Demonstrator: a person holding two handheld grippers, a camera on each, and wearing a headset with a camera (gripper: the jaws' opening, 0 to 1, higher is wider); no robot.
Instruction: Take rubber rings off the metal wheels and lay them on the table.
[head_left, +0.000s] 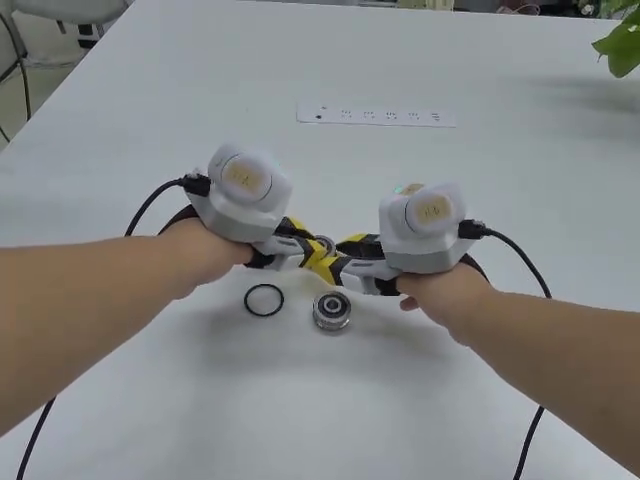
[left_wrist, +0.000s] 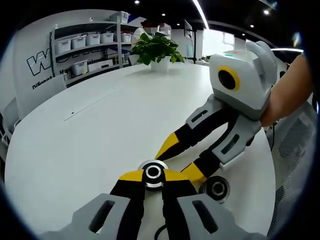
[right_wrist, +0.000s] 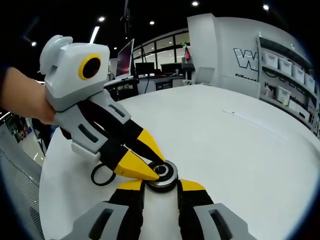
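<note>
Nearest the person, a loose ring (head_left: 264, 300) and a second wheel (head_left: 331, 311) lie near each other, not touching, on the desk (head_left: 150, 120). Just beyond them the two hand-held grippers meet tip to tip on one wheel (right_wrist: 162, 172). The right hand-held gripper (right_wrist: 162, 186) is closed to a narrow gap, with the wheel seated between its yellow tips. The left hand-held gripper (left_wrist: 153, 176) comes in from the opposite side, jaws nearly together, closed on the same wheel. It cannot be told whether its tips bear on the metal or on the black ring (right_wrist: 173, 177) around the rim. The hub face is turned towards the left hand-held gripper, so the axle appears to run roughly along the line between the two. Judgement: the black ring should come off along that line, towards the left, while the right one anchors the wheel. A power strip (head_left: 375, 115) lies well beyond.
</note>
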